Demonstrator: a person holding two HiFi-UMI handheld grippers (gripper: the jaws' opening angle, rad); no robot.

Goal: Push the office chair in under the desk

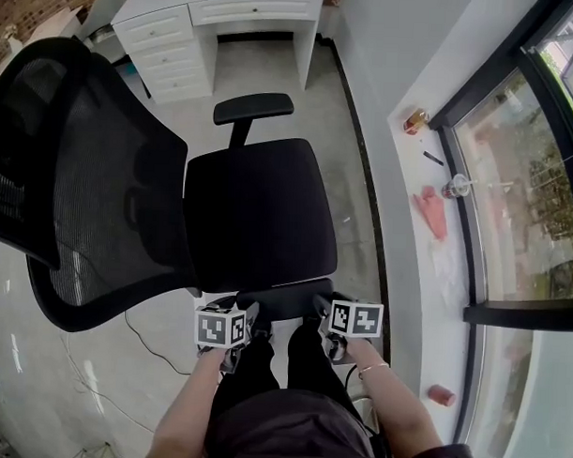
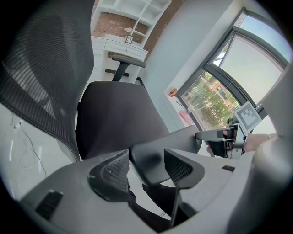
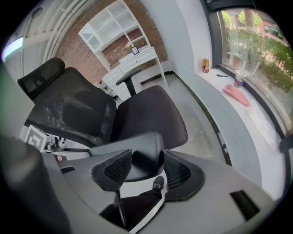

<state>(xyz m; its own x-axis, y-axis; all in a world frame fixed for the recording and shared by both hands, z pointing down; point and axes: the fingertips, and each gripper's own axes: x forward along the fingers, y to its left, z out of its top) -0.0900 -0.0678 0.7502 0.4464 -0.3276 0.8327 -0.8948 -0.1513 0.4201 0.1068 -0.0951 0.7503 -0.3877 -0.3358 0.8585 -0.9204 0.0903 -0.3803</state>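
Observation:
A black office chair stands side-on in front of me, its seat (image 1: pixel 259 208) in the middle and its mesh backrest (image 1: pixel 91 179) to the left. The white desk (image 1: pixel 219 10) is across the floor at the far end. The chair's near armrest (image 1: pixel 282 298) runs between both grippers. My left gripper (image 1: pixel 251 324) straddles the armrest's left end (image 2: pixel 153 157) and is open, with a sliver of gap at the pads. The right gripper (image 1: pixel 323 317) straddles the other end (image 3: pixel 139 157), also open. The far armrest (image 1: pixel 253 108) points toward the desk.
White drawers (image 1: pixel 171 50) fill the desk's left side, with the knee gap to their right. A windowsill (image 1: pixel 410 171) on the right carries a can (image 1: pixel 417 120), a cup (image 1: pixel 456 186) and a pink object (image 1: pixel 434 210). A cable (image 1: pixel 142 336) lies on the floor at the left.

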